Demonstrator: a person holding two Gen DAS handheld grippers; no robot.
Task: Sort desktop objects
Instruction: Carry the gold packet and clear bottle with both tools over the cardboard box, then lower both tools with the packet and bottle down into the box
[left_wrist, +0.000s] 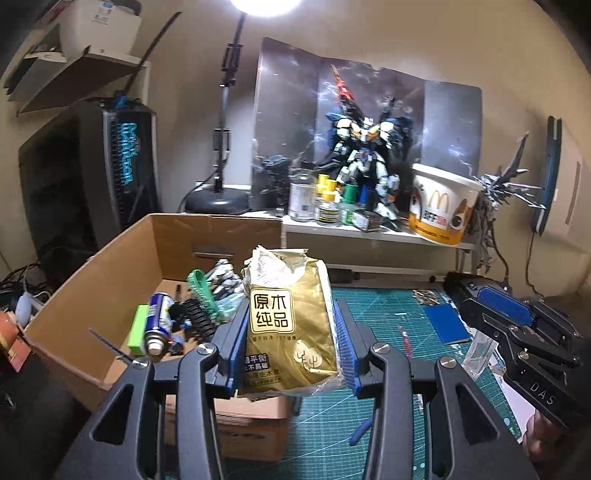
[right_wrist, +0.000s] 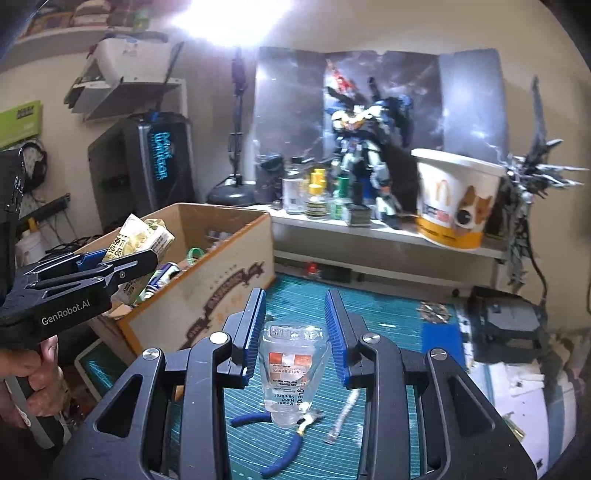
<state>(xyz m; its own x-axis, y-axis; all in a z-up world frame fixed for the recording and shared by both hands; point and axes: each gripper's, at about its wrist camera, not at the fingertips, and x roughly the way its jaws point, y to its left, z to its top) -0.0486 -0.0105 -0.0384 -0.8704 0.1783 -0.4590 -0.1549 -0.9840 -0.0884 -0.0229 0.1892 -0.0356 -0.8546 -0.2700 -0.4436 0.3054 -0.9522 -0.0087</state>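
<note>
Left wrist, crumpled gold tissue pack (left_wrist: 286, 325), torn top

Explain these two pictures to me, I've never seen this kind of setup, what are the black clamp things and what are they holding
No robot here: a person carries a hand-held gripper in each hand, each with a fisheye camera looking along its two blue-padded fingers. The left camera shows the left hand-held gripper squeezing a gold plastic tissue pack beside an open brown cardboard box of odds and ends. The right camera shows the right hand-held gripper clamping a clear hand sanitizer bottle above a green cutting mat, where blue-handled pliers lie. A shelf behind holds a robot model and a paper bucket.
</note>
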